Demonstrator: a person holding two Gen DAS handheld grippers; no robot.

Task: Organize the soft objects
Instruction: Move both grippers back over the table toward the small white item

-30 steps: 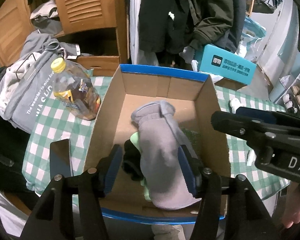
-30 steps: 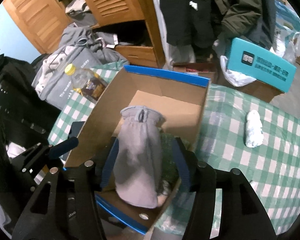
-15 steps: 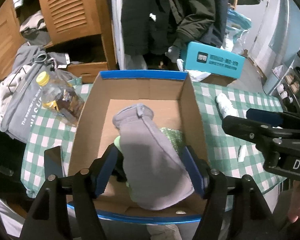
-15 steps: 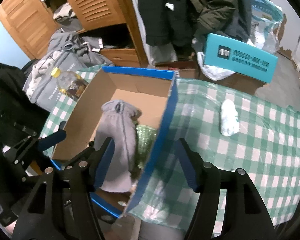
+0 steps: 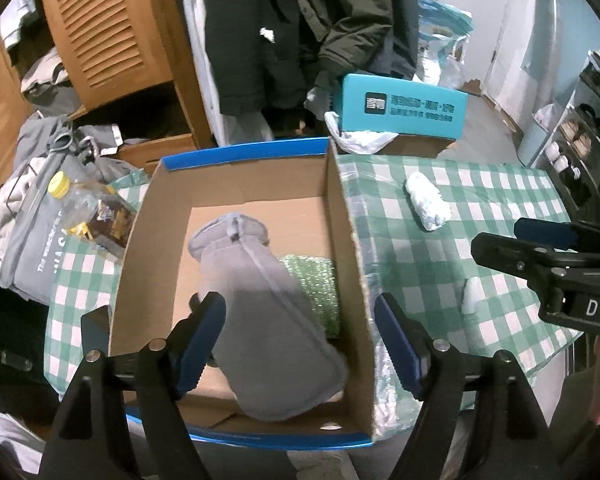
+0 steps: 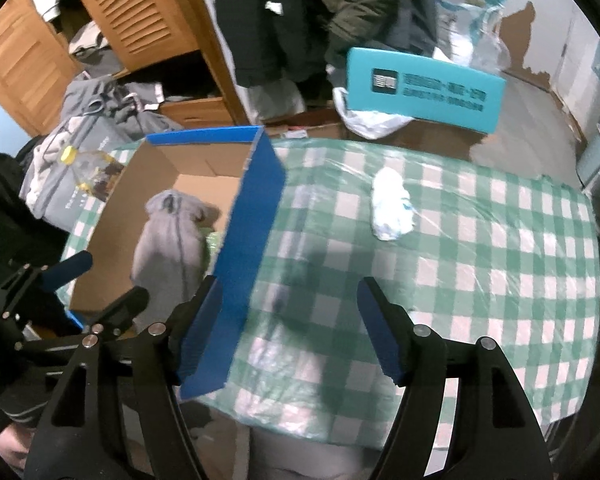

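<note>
From my left tool (image 5: 300,344) I look down into the cardboard box (image 5: 340,208) with its blue rim, which sits on the left part of the counter (image 6: 480,272) under a green-and-white checked cloth. The tool's jaws stand apart and have just been opening; the grey mitten (image 5: 260,312) lies below them in the box, with no pad pressing on it. The mitten lies lengthwise, its cuff toward the box's far wall, and a shiny green bundle (image 5: 316,288) lies just beside it against the right wall. Something dark shows at the mitten's left side, too hidden for me to name.

My right tool (image 6: 290,328) is over the checked cloth beside the box. Its jaws are apart as well and have just been opening, with nothing clamped; the left pad sits in front of the box's blue right wall, and I cannot tell whether it touches.

A crumpled white wad (image 6: 392,208) lies on the counter toward its far edge, well apart from the box. A smaller white scrap (image 5: 474,296) lies nearer the right edge. A bottle with a yellow cap (image 5: 88,208) lies on its side at the counter's left edge, near the box. Beyond the far edge sits a teal carton (image 5: 404,106).
</note>
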